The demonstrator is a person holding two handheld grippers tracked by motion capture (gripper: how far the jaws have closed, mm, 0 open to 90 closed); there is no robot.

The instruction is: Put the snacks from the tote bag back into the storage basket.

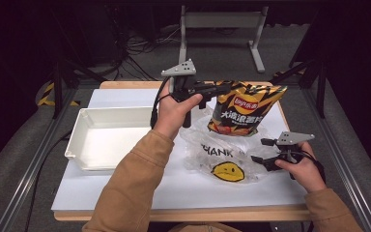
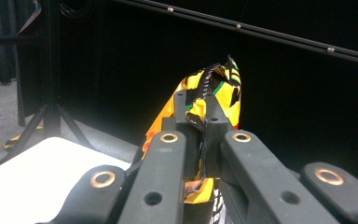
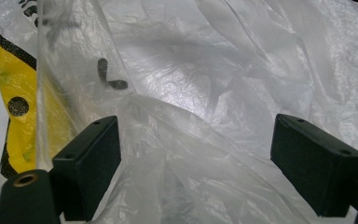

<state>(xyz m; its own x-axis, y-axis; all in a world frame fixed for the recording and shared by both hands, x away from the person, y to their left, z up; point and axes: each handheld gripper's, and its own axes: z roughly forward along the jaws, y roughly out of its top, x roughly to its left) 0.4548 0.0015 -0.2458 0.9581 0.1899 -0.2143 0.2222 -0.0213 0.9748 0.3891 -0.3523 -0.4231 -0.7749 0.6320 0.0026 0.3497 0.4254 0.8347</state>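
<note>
Chip bag — "Lay's"; plastic bag — "THANK".

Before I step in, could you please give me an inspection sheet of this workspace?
Surface: white table top on a wooden board.
Job's things: chip bag held up by its top corner; clear plastic bag with a yellow smiley lying under it.
Clutter: empty white tray at the left.
Grippers: left gripper shut on the chip bag; right gripper open, jaws either side of the plastic bag's folds.
Cables: black cable trailing from the left gripper; more on the floor behind.
Surroundings: dark room, grey metal stand beyond the table.
</note>
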